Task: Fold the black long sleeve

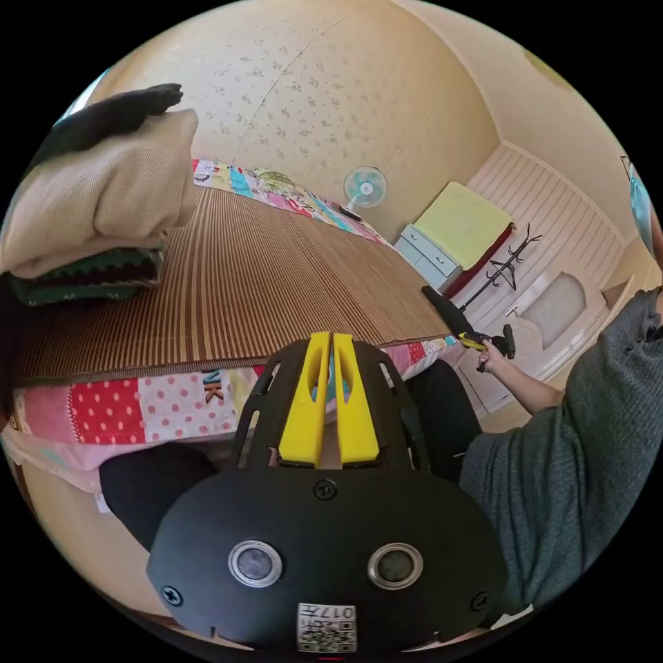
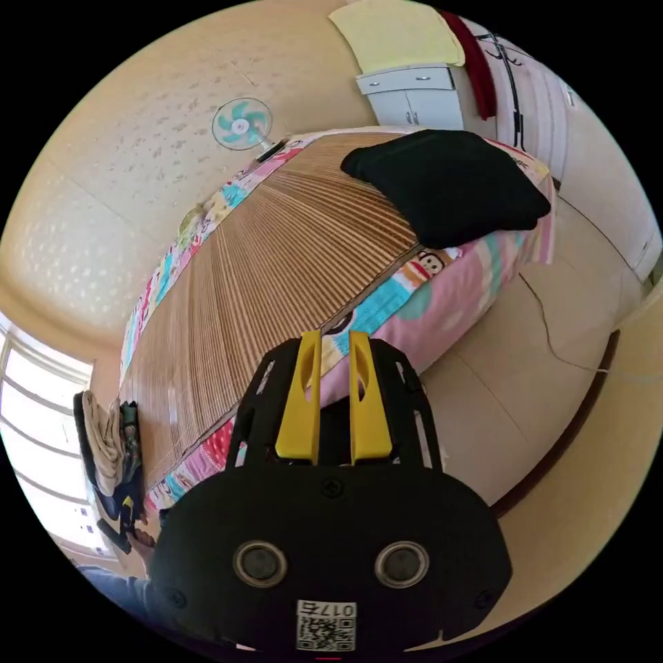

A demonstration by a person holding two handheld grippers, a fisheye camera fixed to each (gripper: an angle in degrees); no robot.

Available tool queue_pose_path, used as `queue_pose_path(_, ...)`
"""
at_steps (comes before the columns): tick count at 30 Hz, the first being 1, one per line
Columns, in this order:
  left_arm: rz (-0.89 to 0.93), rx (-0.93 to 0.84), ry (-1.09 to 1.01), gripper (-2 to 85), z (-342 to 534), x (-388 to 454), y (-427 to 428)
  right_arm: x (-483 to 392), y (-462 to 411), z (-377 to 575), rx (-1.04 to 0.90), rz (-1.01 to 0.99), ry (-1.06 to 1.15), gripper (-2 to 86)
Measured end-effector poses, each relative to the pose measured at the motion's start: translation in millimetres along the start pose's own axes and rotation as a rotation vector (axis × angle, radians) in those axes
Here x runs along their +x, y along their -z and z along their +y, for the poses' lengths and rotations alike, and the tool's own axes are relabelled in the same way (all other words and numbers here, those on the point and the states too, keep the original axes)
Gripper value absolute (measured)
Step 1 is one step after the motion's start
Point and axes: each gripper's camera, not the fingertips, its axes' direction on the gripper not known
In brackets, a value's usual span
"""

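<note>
Here, black long sleeve (image 2: 449, 185) (folded), bed edge (image 2: 442, 290)

Mat (image 2: 276, 262) middle open; clothes stack (image 1: 97, 207) one end, black garment (image 2: 449, 183) other.

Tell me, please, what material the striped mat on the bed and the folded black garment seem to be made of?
The mat looks like bamboo or reed slats: thin parallel tan and brown strips with a slight sheen. The black garment looks like soft matte knit or fleece, with rounded folds and no shine; the exact fibre cannot be told.

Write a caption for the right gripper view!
Empty claw faces a black long sleeve on the striped bed mat.
</note>
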Motion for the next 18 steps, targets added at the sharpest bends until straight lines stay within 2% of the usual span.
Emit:
queue_pose_path(4,0.026,0.07,0.036,-1.0,-25,2,0,62,-7,-34,0.15,-0.175,-0.222,8.7)
queue_pose_path(9,-0.145,0.034,-0.006,-1.0,-42,13,1,60,-37,-69,0.168,-0.223,-0.331,7.3)
queue_pose_path(11,-0.13,0.05,0.019,-1.0,-44,8,7,26,-33,-75,0.189,-0.257,-0.228,5.3)
queue_pose_path(13,-0.117,0.071,0.052,-1.0,-45,2,14,-50,-23,-69,0.14,-0.386,0.126,3.8)
queue_pose_path(14,-0.118,0.089,0.067,-1.0,-44,0,18,-69,-22,-62,0.116,-0.389,0.198,3.5)
queue_pose_path(16,-0.121,0.109,0.083,-1.0,-42,-3,23,-133,-25,-17,0.006,-0.437,0.478,3.1)
queue_pose_path(18,-0.11,0.114,0.096,-1.0,-41,-5,22,-163,-34,27,-0.109,-0.523,0.575,3.1)
